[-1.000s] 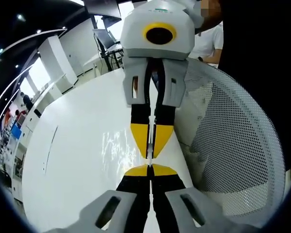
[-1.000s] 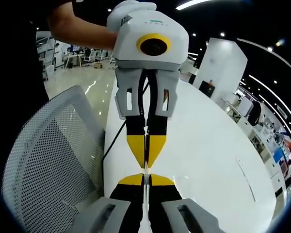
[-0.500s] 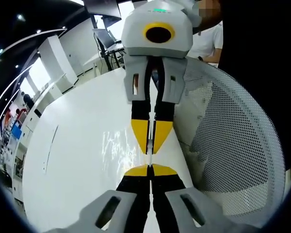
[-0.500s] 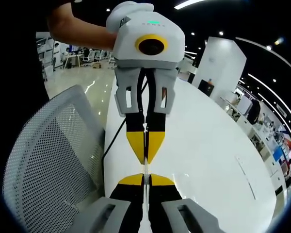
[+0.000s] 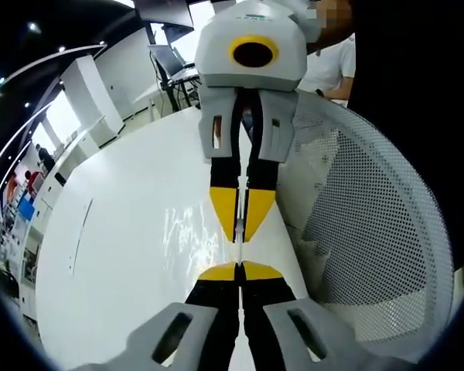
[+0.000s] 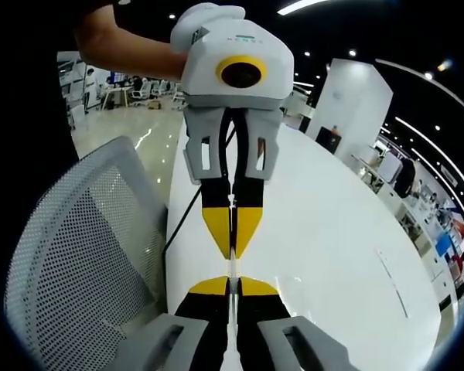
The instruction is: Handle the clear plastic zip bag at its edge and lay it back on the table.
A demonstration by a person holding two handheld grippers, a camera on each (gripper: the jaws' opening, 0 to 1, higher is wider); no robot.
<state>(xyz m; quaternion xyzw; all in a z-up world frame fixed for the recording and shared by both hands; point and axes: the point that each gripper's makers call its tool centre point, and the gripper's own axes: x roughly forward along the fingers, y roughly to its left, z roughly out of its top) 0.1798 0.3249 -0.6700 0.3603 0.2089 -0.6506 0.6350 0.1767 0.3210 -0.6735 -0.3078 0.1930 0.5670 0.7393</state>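
The clear plastic zip bag (image 5: 238,253) shows as a thin, see-through edge stretched between my two grippers, which face each other tip to tip above the white table (image 5: 124,232). In the left gripper view my left gripper (image 5: 238,269) rises from the bottom, shut on that edge. The right gripper (image 5: 238,238) reaches down from the top, also shut on it. Faint glints (image 5: 187,230) to the left look like the bag's film. In the right gripper view the bag (image 6: 232,267) spans the short gap between my right gripper (image 6: 232,282) and the left gripper (image 6: 232,253).
A grey mesh chair back (image 5: 371,232) stands close beside the table edge, also seen in the right gripper view (image 6: 77,255). A person's arm (image 6: 131,46) holds the left gripper. A dark cable (image 6: 182,220) runs along the table edge. Office desks lie far behind.
The two grippers have drawn very slightly apart, widening the short gap between their tips. Both stay shut on the bag's edge.
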